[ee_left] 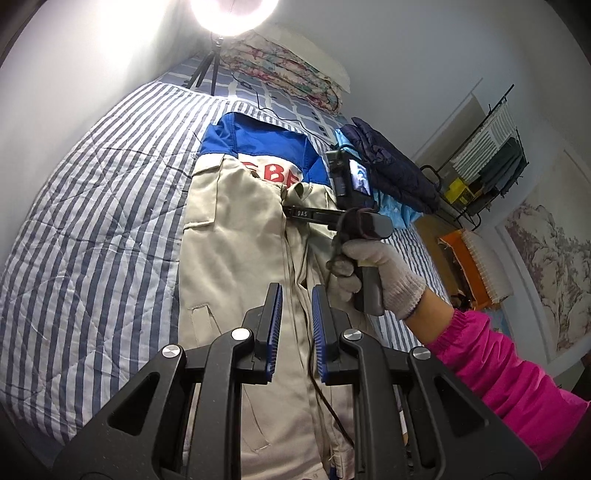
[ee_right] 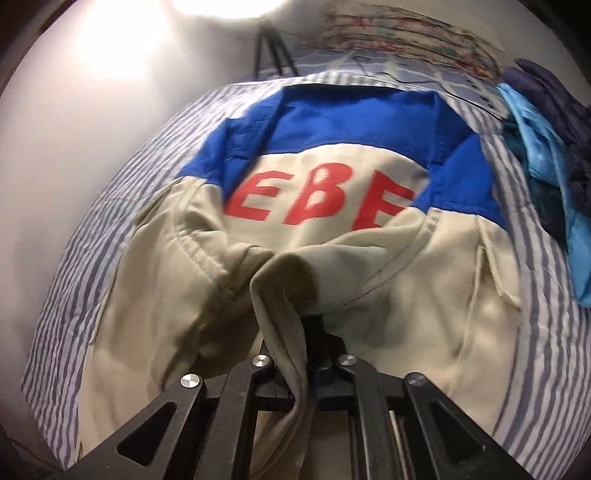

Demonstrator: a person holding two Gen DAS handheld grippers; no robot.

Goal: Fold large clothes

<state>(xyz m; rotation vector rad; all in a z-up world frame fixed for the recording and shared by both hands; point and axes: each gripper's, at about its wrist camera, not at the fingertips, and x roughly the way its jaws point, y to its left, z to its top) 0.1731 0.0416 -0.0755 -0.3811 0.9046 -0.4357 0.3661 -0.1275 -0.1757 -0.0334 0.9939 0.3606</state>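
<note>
the left gripper (ee_left: 296, 310) hangs above the jacket (ee_left: 236, 236) with its blue-padded fingers (ee_left: 275, 314) apart and nothing between them; a thin dark cable (ee_left: 321, 391) runs down past the right-hand finger. the right gripper (ee_right: 306, 332) is closed on a raised fold of the jacket's beige cloth, which bunches up and drapes over the fingers so the tips are hidden. in the left wrist view the right gripper (ee_left: 295, 213) shows from the side, reaching in over the jacket's middle, held by a gloved hand (ee_left: 373, 269) on its grip, with a pink sleeve (ee_left: 491, 369) behind it and a small lit screen (ee_left: 360, 179) on top.

the jacket lies flat and lengthwise on a striped quilt (ee_left: 92, 206) covering the bed. its far end is blue, its body beige, with red letters (ee_right: 321, 201) across the pale band below the blue; both sides are folded inward over the middle, pocket flaps showing.

beyond the jacket, at the head of the bed, sit a floral bedding pile (ee_left: 284, 74) and a tripod (ee_left: 205, 74) under a bright ring light (ee_left: 234, 14). to the right of the jacket lie a dark navy garment (ee_left: 391, 166) and a light blue one (ee_left: 395, 210). further right stands a black rack (ee_left: 487, 155) with folded cloths.
</note>
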